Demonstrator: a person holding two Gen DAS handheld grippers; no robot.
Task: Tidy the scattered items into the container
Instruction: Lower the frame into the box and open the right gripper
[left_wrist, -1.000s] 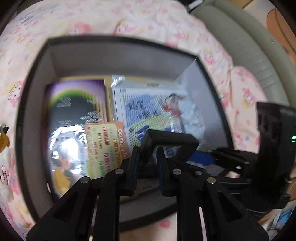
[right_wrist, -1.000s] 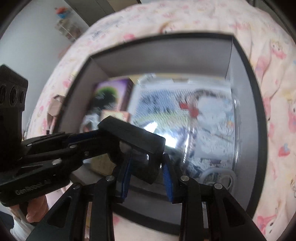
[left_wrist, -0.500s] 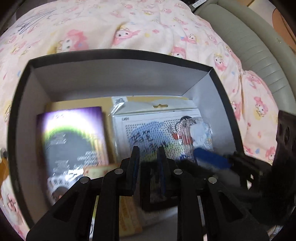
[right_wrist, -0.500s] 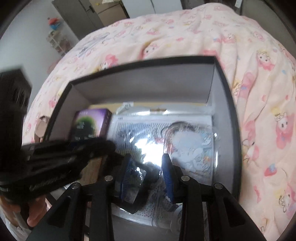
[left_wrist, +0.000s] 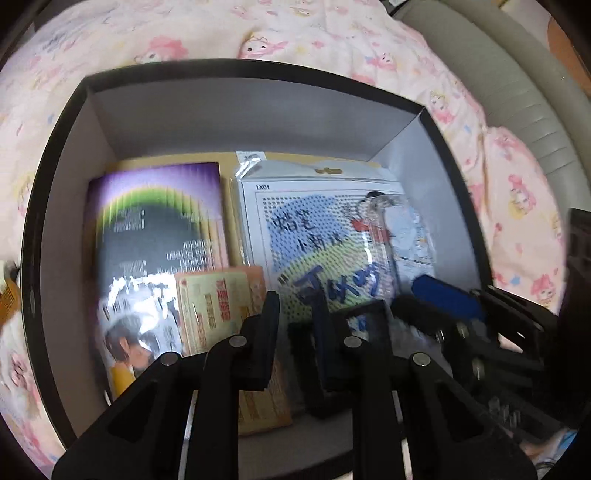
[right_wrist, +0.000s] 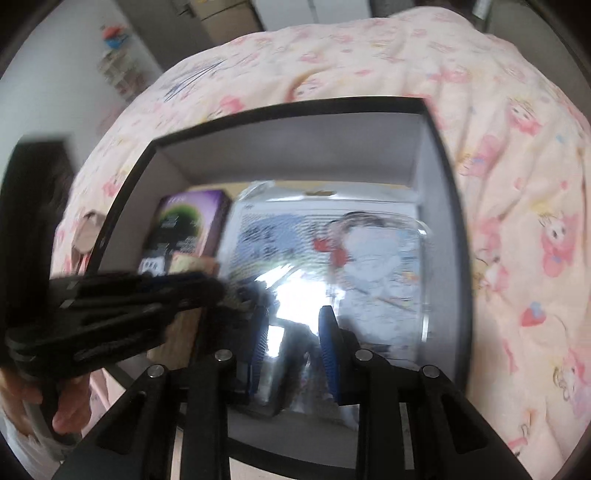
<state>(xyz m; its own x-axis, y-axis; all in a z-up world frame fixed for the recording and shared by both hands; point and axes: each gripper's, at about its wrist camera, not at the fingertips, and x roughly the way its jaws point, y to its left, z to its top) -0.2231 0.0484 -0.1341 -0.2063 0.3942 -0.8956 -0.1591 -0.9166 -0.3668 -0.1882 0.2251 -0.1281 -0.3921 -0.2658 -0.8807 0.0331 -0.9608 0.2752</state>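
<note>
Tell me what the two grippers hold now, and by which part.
One small black case: left gripper and right gripper seem to pinch it by its edges; blur leaves this unsure.

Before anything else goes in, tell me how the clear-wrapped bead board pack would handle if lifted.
The bead board pack looks flat and broad, so probably light and fairly stiff. Its glossy wrap glares, so it may slip. The loose wrap could crinkle.

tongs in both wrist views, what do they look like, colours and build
Both are black plastic with angular, triangular cut-outs in the linkage arms and silver round pivot pins. The left tongs end in flat black fingers with a blue inner pad faintly showing. The right tongs carry bright blue ribbed pads on the inner faces of the fingers. No cables or sleeves are visible.
</note>
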